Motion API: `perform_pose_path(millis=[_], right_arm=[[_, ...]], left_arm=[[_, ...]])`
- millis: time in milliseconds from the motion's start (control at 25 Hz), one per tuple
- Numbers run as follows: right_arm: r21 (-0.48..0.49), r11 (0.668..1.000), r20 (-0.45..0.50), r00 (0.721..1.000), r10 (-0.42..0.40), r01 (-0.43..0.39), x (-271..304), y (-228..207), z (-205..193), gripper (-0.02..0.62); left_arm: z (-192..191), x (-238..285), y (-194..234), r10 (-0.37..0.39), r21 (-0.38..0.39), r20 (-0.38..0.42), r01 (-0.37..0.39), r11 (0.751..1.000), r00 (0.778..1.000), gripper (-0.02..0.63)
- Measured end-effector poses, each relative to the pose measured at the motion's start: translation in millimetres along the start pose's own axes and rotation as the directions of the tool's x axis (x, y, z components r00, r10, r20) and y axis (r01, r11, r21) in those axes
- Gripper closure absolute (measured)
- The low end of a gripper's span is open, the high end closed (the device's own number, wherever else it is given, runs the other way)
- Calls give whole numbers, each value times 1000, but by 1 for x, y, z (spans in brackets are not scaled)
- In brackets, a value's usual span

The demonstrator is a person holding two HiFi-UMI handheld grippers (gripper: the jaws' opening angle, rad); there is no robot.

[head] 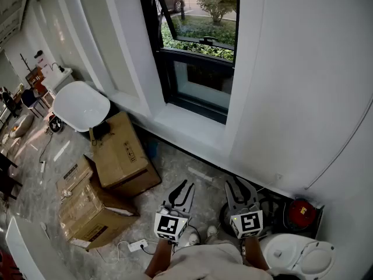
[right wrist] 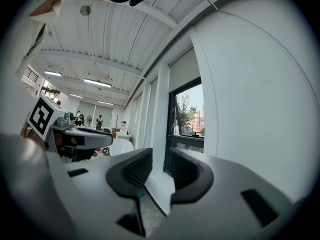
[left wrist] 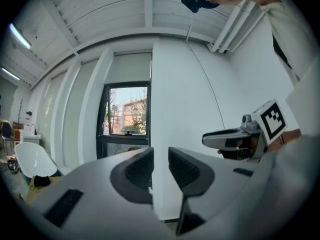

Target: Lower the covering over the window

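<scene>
Beneath a dark-framed window [head: 201,45] set in a white wall [head: 303,98], a grey stone floor [head: 175,174] is seen crowded with cardboard boxes [head: 119,153]. A white chair [head: 81,105] is placed just behind them, and a white power strip [head: 138,245] is left lying near the closest box. A red object [head: 301,212] is tucked at the foot of the wall to the right, and a thin cord [head: 344,150] is traced down the plaster. The covering [left wrist: 130,68], a pale blind, is shown drawn over only the top of the opening, its lower edge well above the sill [head: 186,124]; trees and a building are visible through the glass below it. The left gripper [head: 185,186] and the right gripper [head: 239,186] are held side by side low over the floor, pointed toward the wall and well apart from the window and the covering. Each pair of jaws is parted by a narrow gap, and nothing is gripped or touched by either.
</scene>
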State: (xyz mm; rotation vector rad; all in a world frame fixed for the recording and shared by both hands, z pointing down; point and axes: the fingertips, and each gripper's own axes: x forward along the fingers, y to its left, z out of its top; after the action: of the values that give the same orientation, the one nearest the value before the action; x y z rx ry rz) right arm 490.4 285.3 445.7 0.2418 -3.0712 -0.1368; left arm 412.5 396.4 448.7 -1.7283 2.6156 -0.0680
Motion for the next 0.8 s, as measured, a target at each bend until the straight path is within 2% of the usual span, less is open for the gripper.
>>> perform_pose_path(millis=[400,600,800], right_arm=[[14,997,60,996,73,-73,16,-24,7,505],[11,994,77,991,111,-112,37,-38,9,505],[10,993,71,991,113,-114,61,-58,8,505]], left_arm=[[7,33,-15,58,20,10,-59,998,998,509],[12,57,-11,86,30,22,-87,996,996,511],[15,80,2,116,36,23,-116,993,993,511]])
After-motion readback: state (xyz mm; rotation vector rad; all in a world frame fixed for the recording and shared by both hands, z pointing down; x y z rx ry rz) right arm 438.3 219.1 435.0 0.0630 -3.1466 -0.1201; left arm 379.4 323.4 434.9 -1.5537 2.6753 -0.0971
